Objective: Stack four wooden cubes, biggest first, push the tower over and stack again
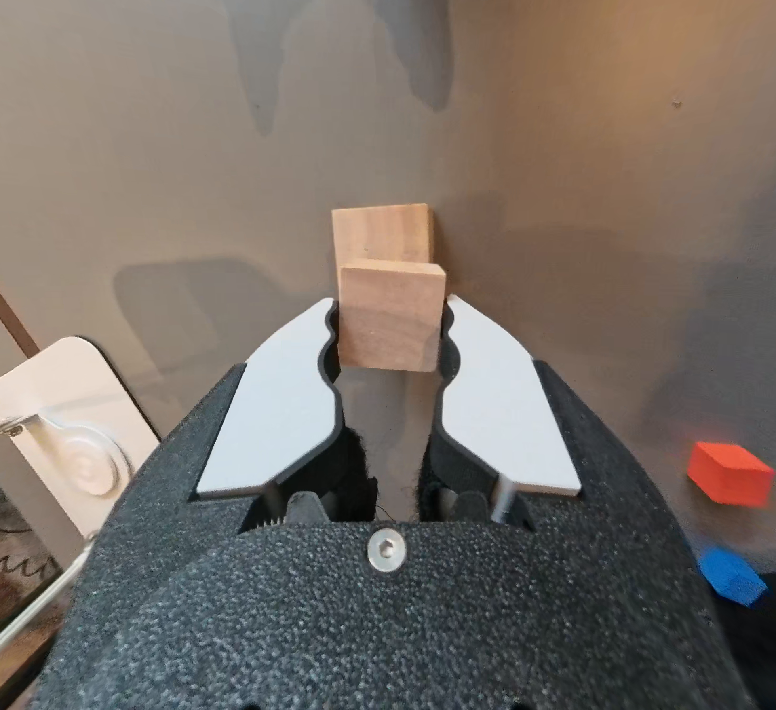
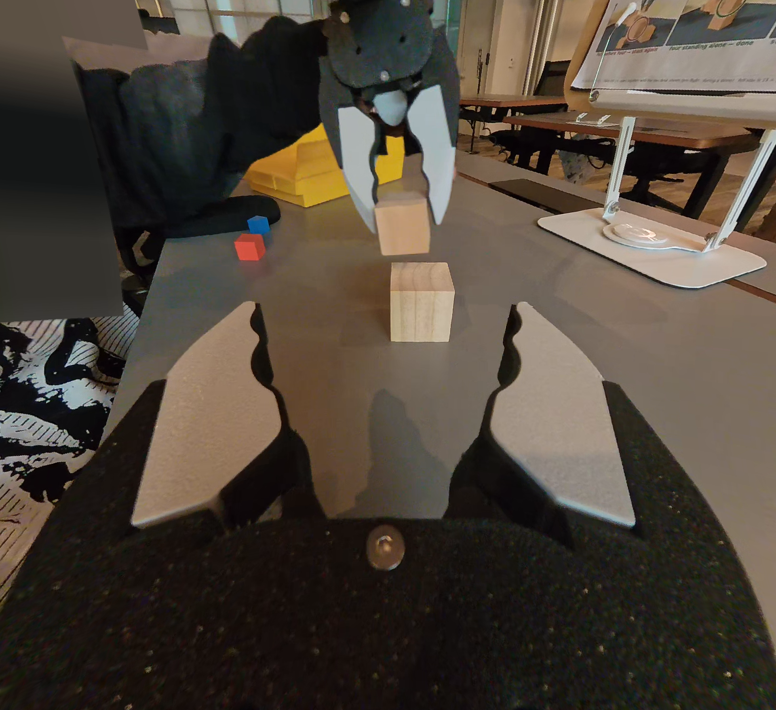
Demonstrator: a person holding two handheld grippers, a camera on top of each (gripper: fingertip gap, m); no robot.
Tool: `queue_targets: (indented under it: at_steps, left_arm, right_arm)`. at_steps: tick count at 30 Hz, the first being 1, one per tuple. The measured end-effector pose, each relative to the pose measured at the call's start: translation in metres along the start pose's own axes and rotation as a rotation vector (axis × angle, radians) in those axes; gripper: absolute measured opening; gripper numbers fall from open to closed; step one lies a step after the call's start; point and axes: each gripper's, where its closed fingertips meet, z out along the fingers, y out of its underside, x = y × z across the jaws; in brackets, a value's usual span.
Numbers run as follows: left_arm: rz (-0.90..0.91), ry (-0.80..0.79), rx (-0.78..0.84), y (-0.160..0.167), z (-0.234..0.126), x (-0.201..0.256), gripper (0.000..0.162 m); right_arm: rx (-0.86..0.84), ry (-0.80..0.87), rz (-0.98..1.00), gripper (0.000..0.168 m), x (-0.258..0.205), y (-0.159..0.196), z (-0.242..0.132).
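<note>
My left wrist camera looks steeply down, close above the larger wooden cube (image 1: 380,232); my right one sits low, facing that cube (image 2: 421,303) across the grey table (image 2: 588,353).

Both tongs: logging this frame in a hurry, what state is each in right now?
Left tongs: closed on the smaller wooden cube, held above the larger wooden cube.
Right tongs: open, holding nothing.
</note>
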Motion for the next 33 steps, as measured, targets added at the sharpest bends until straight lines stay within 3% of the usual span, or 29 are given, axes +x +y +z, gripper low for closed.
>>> queue_targets:
  at_steps: [10, 33]
  left_arm:
    - [-0.07, 0.015, -0.049, -0.007, 0.022, -0.013, 0.044]
    - [-0.114, 0.026, 0.014, -0.018, 0.025, -0.011, 0.048]
  right_arm:
    - [-0.004, -0.006, -0.002, 0.107, -0.001, 0.0, 0.0]
    - [0.001, -0.002, -0.003, 0.107, -0.001, 0.0, 0.0]
